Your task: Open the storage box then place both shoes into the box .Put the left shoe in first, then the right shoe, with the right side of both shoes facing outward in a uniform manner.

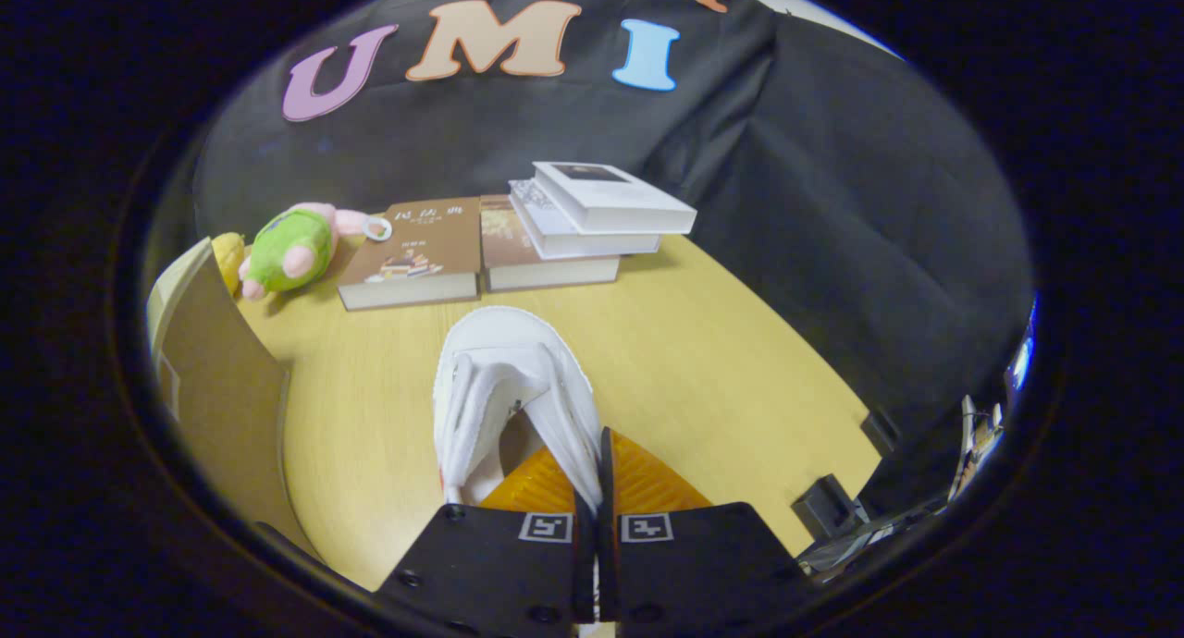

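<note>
Our gripper (pixel 595 476) is clenched on the white shoe's (pixel 504 388) side wall, toe pointing away. Bare wood-grain table (pixel 721 361) lies open rightward; the box (pixel 217 388) flap stands left. Beyond: books (pixel 518 236), a plush toy (pixel 291 250).

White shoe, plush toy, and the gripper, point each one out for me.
White shoe (pixel 499 361): gripper view, toe cap.
Plush toy (pixel 289 248): gripper view, green body.
Gripper (pixel 597 481): gripper view, between fingertips pinching the shoe's side wall.
</note>
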